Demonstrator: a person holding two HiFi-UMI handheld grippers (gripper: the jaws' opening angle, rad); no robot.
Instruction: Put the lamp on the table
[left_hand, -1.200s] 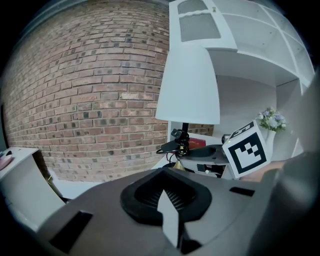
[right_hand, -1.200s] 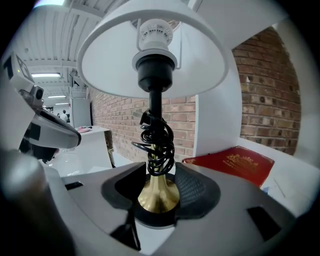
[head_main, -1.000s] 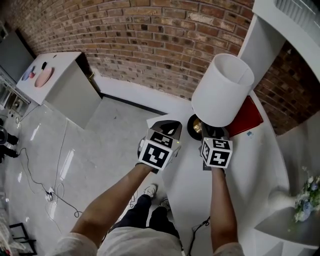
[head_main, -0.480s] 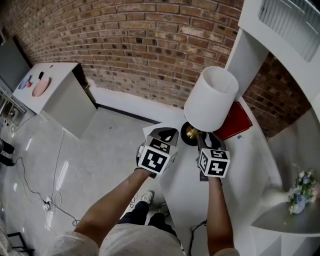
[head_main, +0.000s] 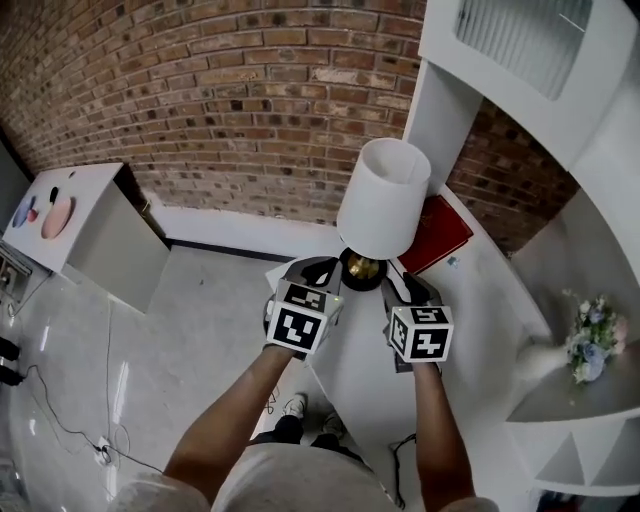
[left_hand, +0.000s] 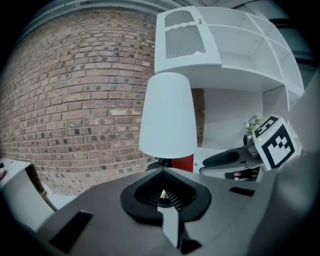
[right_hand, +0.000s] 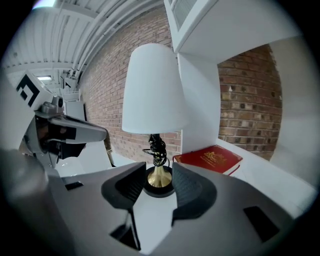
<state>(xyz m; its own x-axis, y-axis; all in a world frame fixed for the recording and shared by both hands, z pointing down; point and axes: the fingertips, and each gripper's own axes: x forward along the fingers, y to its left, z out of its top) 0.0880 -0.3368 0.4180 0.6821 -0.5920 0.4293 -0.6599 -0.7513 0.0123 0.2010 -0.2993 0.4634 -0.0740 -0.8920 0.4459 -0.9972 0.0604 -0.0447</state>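
Observation:
The lamp has a white shade, a brass stem and a black round base. It stands upright on the white table, its cord wound round the stem. My right gripper is open, its jaws just short of the base on either side, nothing between them. My left gripper is shut on nothing and points at the base from the left. In the left gripper view the shade rises beyond the closed jaws of the left gripper. The shade fills the right gripper view's centre.
A red book lies on the table behind the lamp, beside a white column. A white shelf unit towers at right, with a flower vase on a shelf. A white cabinet stands at left; a cable crosses the floor.
The head view has swung, so the lamp now looks upright and nearer the centre. The right gripper has drawn back a little from the lamp's base. The left gripper stays beside it.

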